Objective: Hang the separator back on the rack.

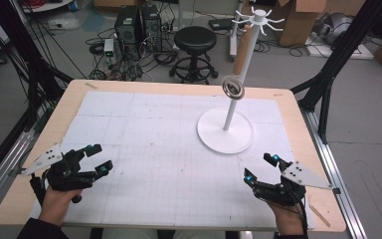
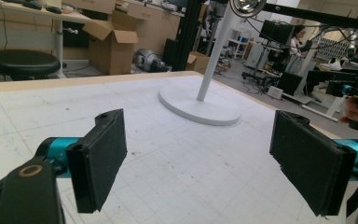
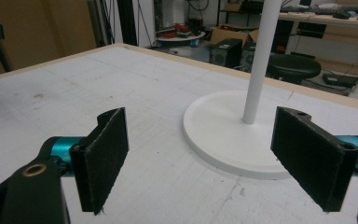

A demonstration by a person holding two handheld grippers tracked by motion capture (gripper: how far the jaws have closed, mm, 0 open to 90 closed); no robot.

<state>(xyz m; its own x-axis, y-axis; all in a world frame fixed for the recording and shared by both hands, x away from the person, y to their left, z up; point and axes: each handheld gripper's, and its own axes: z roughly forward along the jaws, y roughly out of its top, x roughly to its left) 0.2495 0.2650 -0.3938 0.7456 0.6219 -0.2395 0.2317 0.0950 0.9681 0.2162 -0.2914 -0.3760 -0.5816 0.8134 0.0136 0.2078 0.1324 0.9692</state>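
A white stand with a round base (image 1: 225, 131) and a tall pole (image 1: 238, 79) rises right of the table's middle; hooks (image 1: 260, 19) spread at its top. A metal whisk with a wooden handle (image 1: 240, 57) hangs from a hook, its wire head (image 1: 233, 88) low beside the pole. My left gripper (image 1: 98, 159) rests open near the front left edge, nothing between its pads (image 2: 98, 158). My right gripper (image 1: 260, 167) stands open at the front right, below the base (image 3: 228, 135), also empty. The left gripper view shows the base (image 2: 200, 105) and the whisk head (image 2: 248, 5).
The table is a wooden board (image 1: 69, 99) covered with a white gridded mat (image 1: 154, 134). Behind it stand a black stool (image 1: 195, 40), computer towers (image 1: 138, 25) with cables, and cardboard boxes (image 1: 298, 20). Black frame posts (image 1: 338, 55) flank both sides.
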